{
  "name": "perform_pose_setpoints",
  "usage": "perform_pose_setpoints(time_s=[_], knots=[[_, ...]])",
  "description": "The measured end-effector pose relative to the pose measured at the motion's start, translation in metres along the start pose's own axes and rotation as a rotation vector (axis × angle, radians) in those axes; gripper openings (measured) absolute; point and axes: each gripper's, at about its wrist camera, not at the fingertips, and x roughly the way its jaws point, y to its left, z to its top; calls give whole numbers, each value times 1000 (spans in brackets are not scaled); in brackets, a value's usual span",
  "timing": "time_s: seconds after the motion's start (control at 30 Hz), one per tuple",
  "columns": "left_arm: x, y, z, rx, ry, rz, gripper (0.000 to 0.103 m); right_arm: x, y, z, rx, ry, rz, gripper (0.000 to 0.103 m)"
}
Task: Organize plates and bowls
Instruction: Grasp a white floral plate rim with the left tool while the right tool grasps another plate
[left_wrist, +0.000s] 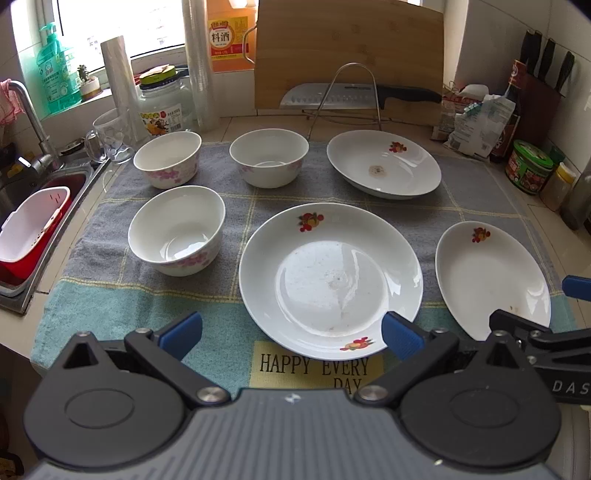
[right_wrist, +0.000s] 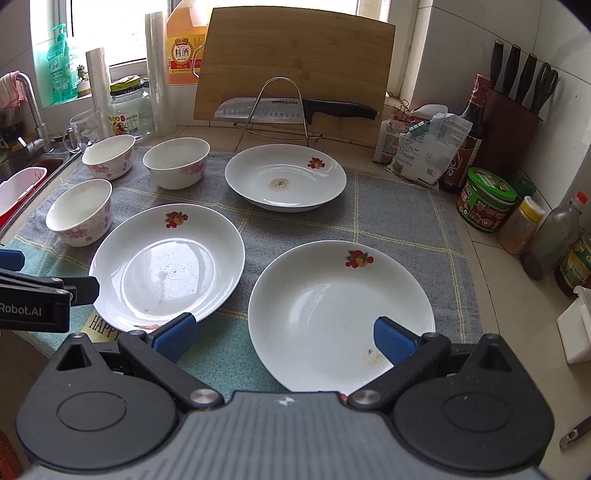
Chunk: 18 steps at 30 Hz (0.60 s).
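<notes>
Nearest the cameras, two grippers hover side by side over a towel (right_wrist: 399, 206) on a kitchen counter. Left gripper (left_wrist: 291, 330) and right gripper (right_wrist: 282, 334) both have their blue-padded jaws spread wide, grasping nothing. Beyond them lie three white plates: a middle plate (left_wrist: 330, 280), a right plate (right_wrist: 340, 314), a far plate (right_wrist: 285, 177). Three white bowls sit left: one near (left_wrist: 176, 229), two farther (left_wrist: 167, 158) (left_wrist: 269, 157). Behind, one cutting board (right_wrist: 295, 66) and one knife (right_wrist: 291, 109) stand.

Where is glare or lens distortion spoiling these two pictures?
Left wrist view: the window is blown out white, and the middle plate carries bright reflections. Right wrist view: fisheye bends the counter edges, and highlights streak the near plate.
</notes>
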Motion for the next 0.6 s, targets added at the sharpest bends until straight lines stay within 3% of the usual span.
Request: perform_pose_setpoints(time_s=[0.2,0.6], knots=[[4,-11,-1,13,-34,-27,102,1,-20,-12,-31,-45,18,103],[16,-37,-1,23,-12,-28,102,17,-58,-52,-45,11,62,103]])
